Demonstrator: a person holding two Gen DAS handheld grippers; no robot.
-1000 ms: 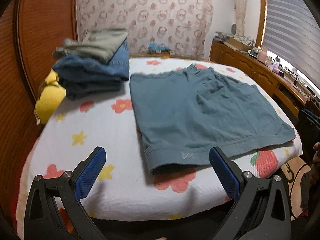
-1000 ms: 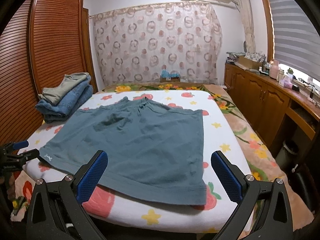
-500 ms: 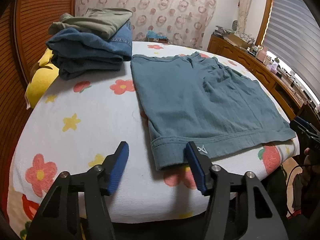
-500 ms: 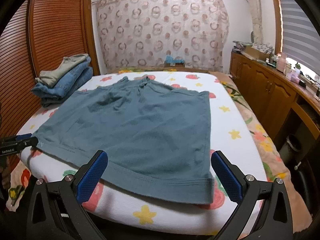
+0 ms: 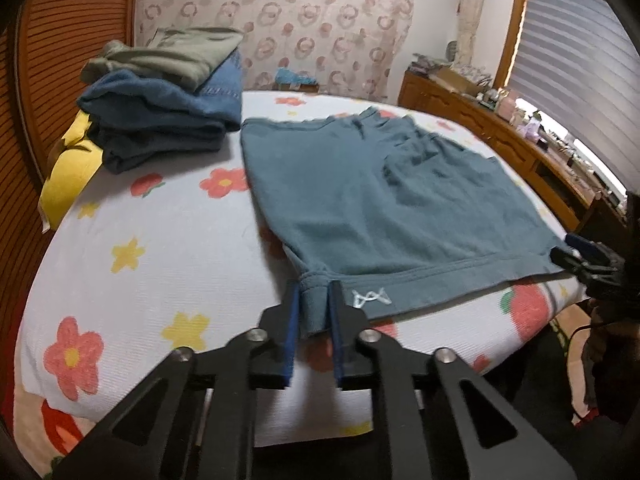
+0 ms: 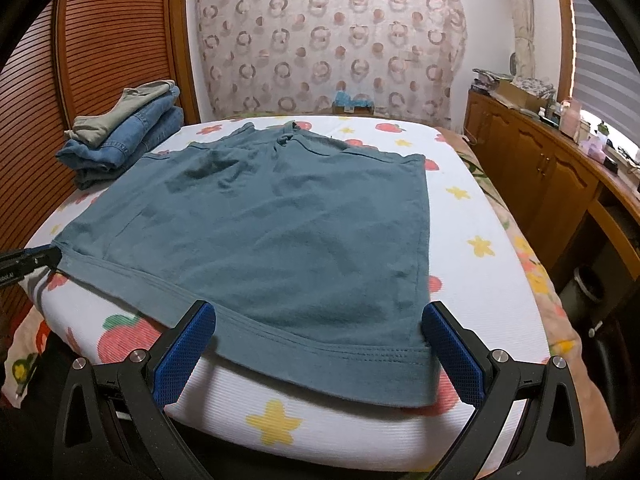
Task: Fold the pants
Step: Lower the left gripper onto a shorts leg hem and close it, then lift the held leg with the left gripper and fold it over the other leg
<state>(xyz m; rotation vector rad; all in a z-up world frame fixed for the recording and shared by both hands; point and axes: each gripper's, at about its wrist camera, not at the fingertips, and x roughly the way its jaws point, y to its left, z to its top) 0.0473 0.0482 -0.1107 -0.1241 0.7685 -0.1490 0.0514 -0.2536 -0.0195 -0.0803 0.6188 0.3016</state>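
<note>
on bed point(image 5: 168, 240), left gripper point(image 5: 313, 300) just closed, pinching shorts point(image 5: 380, 208) hem.

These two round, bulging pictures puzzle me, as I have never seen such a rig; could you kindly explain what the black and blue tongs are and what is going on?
There is no robot here: a person holds a pair of tongs in each hand, and a wide-angle camera on each looks along its fingers. One picture is the left camera's view, the other the right's. On the flower-patterned bed cover lie flat teal-blue cotton shorts, with a stack of folded jeans and clothes behind. The left tongs have just closed on the shorts' near hem corner. The right tongs are open, one finger on each side of the other hem corner, gripping nothing yet.
</note>
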